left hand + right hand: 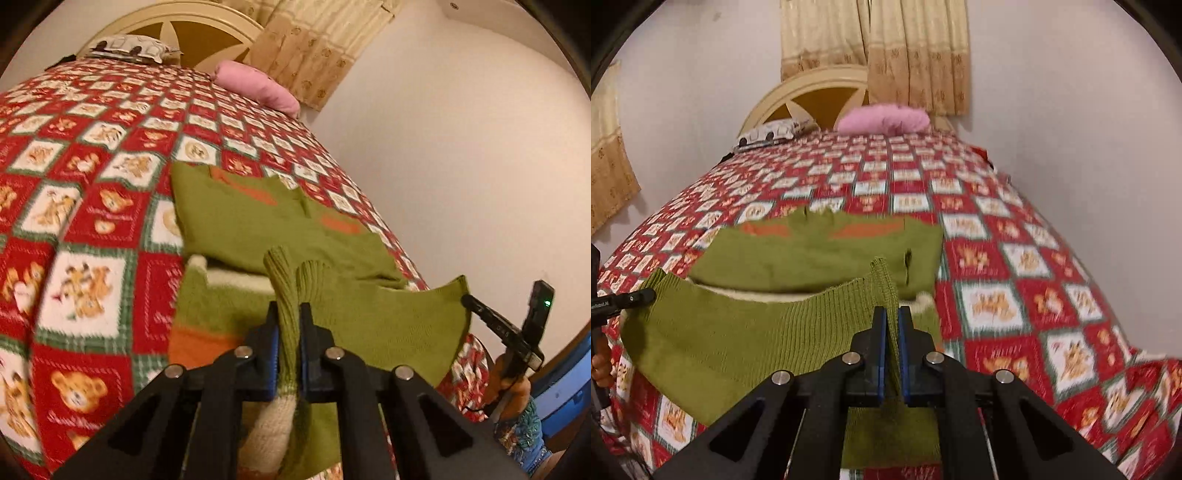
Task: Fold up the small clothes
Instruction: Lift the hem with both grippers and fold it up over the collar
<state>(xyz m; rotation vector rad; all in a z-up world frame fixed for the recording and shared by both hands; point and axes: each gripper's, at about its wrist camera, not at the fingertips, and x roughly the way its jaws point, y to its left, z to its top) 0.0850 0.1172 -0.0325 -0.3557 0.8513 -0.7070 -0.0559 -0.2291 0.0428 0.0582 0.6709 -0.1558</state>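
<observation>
Left wrist: left gripper (289,314) and right gripper (892,317) clamped on green sweater (236,225) hem, ribbing bunched between jaws, soft, light, likely droopy.

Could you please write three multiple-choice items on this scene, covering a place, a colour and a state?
1. Where does the pink pillow lie?
A. by the headboard
B. on the floor
C. under the sweater

2. What colour are the sweater's patches?
A. blue
B. orange
C. black

3. How is the sweater's ribbed hem held?
A. by neither gripper
B. by one gripper
C. by both grippers

A: pink pillow sits by the cream headboard.
B: green knitted sweater shows orange.
C: left gripper and right gripper both have jaws shut on it.
</observation>
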